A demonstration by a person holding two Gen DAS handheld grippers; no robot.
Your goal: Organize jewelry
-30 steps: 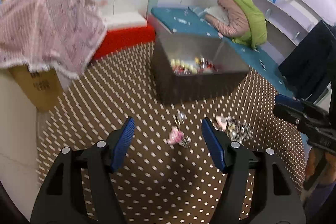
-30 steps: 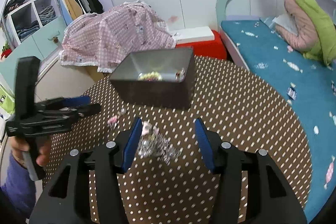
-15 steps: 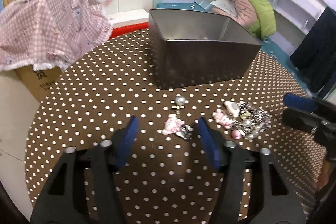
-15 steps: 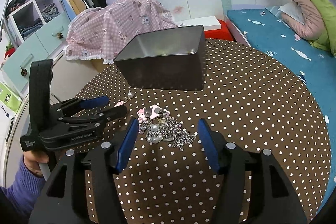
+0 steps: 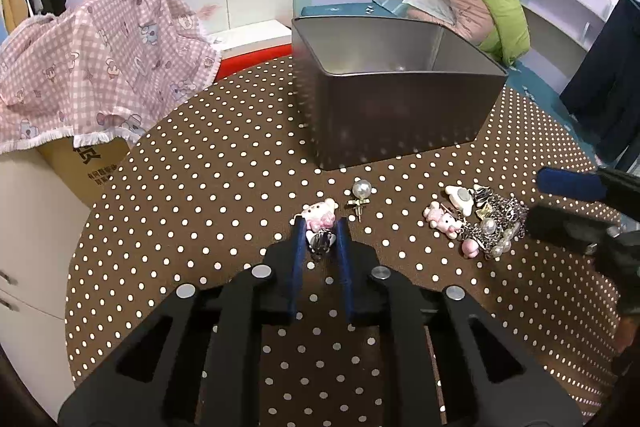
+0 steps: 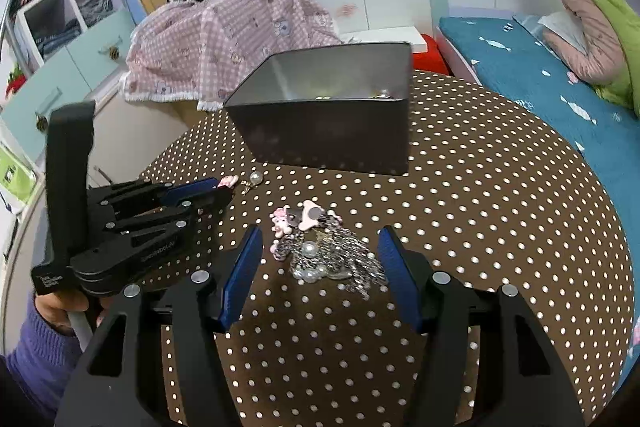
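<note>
Jewelry: pink cat charm (image 5: 318,219) on dotted counter (image 5: 208,195), left gripper (image 5: 319,241) jaws narrowed around it, contact unclear. Right gripper (image 6: 320,259) jaws spread astride chain pile (image 6: 328,247), likely staged for grab. Metal tin (image 5: 400,115) near, probably destination.

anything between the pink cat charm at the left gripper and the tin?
Left wrist view: a pearl stud earring lies between the pink cat charm and the tin; otherwise bare dotted tablecloth.

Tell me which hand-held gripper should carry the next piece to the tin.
Left. The left hand-held gripper has its fingers narrowed around the pink cat clip, seemingly gripping it on the table. The right hand-held gripper is wide open over the tangled chain pile, holding nothing. The tin stands just beyond.
</note>
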